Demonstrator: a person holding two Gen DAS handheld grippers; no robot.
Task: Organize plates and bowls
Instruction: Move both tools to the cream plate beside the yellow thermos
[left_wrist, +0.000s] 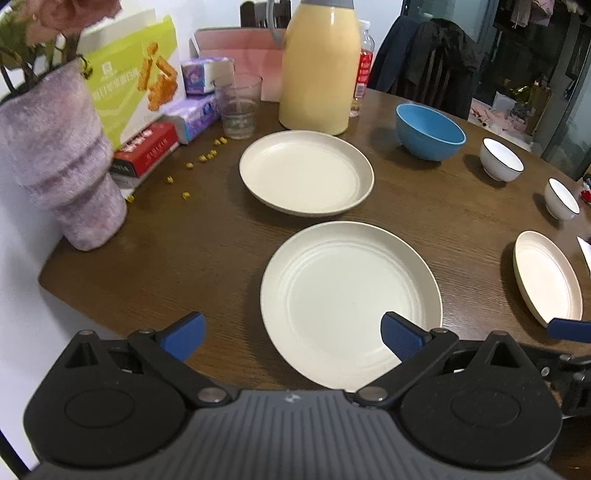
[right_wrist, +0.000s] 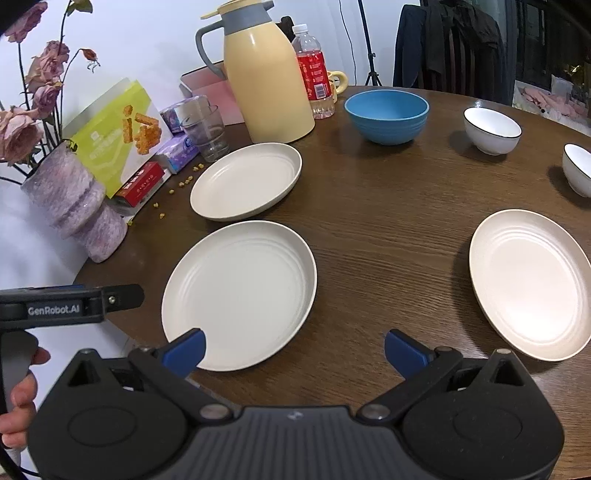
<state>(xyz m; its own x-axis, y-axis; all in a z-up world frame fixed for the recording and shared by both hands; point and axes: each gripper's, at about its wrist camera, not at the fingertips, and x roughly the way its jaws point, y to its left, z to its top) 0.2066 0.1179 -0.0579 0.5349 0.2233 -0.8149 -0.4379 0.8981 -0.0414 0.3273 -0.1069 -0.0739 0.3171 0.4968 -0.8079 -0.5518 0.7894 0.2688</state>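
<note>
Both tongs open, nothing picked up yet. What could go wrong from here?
1. The near plate lies flat on the table; its thin rim may slip from the left tongs.
2. Stacking it on the far plate may bump the glass or thermos close behind.
3. The right tongs hover close beside, so the two could collide.

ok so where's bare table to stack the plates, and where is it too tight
The widest bare patch of table lies between the near plate, the right plate and the blue bowl. It is crowded at the back left, around the vase, boxes, glass and yellow jug.
</note>
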